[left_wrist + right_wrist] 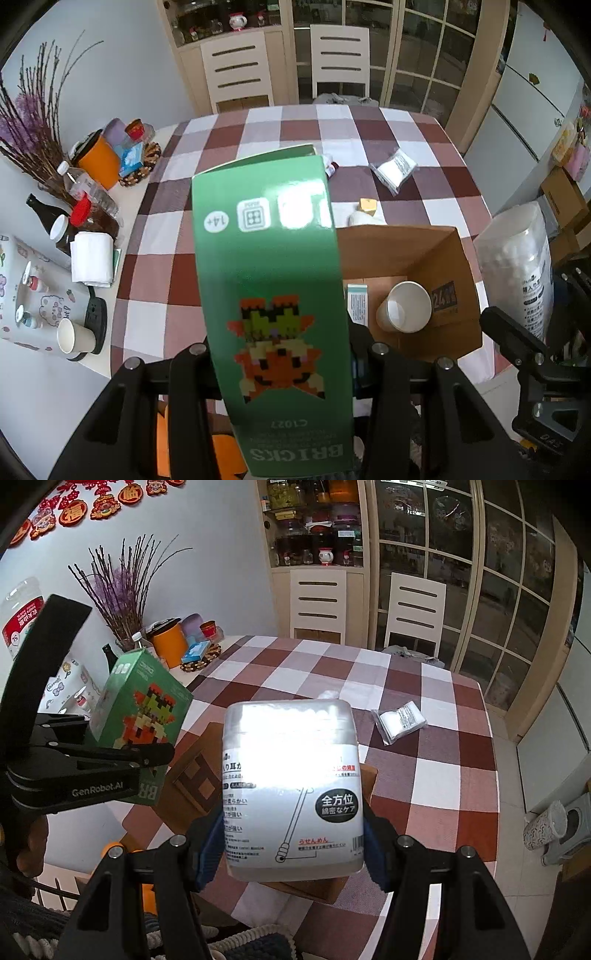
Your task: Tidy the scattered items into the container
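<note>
Gripping a tall green cardboard box printed with a pixel-art figure and the word BRICKS (269,295), the left gripper (282,354) has its jaws clenched on the box's two narrow sides. From the left wrist view the box rises toward twelve o'clock over the brown-and-white checked tablecloth (258,125). At about three o'clock of it sits the open brown cardboard container (402,247), holding a white paper cup (404,308) lying on its side and a pale teal-edged carton (356,302) against the near wall.

The right gripper (293,843) grasps a clear plastic tub of cotton swabs with Japanese lettering (291,786), its blue pads (208,853) pressed to the tub's sides, above the container's edge. A small clear packet of white contents (399,722) lies on the cloth at two o'clock of the tub, well apart from it. A yellow-topped small item (367,206) rests just beyond the container's far wall.
</note>
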Tool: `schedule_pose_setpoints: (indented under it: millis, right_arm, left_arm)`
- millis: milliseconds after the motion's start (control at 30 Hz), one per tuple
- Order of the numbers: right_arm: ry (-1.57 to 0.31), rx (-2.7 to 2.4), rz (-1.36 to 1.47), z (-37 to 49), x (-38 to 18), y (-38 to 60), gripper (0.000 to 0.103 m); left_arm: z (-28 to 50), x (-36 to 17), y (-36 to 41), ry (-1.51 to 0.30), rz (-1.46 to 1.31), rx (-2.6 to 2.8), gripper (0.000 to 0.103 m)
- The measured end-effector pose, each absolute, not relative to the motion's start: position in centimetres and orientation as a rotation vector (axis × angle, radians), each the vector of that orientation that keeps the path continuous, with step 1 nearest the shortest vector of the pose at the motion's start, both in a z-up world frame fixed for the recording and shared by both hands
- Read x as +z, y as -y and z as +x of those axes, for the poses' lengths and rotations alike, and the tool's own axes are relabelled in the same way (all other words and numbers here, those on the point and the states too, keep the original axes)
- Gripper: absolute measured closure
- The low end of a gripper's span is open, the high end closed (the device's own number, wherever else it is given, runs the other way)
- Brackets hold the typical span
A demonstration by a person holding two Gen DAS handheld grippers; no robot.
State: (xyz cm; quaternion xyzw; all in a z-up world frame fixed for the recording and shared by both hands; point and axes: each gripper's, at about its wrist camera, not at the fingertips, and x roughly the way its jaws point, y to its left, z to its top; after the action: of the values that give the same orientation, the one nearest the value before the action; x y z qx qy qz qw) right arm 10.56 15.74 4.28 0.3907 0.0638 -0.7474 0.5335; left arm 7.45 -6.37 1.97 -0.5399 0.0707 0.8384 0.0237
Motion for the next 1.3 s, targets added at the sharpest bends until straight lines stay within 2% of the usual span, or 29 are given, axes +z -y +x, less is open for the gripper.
schedule_pose_setpoints:
  millis: [567, 1300]
  right_arm:
    - [-0.136, -1.779, 1.079, 9.9, 2.1, -13.6, 0.039]
    - [-0.125, -1.773, 1.137, 9.4, 1.2, -11.6, 0.039]
  left_arm:
    - [5.4, -2.6, 6.2, -0.254, -1.840, 2.443, 0.058]
    - [3.2, -4.0, 6.5, -0.253, -1.892, 2.375, 0.058]
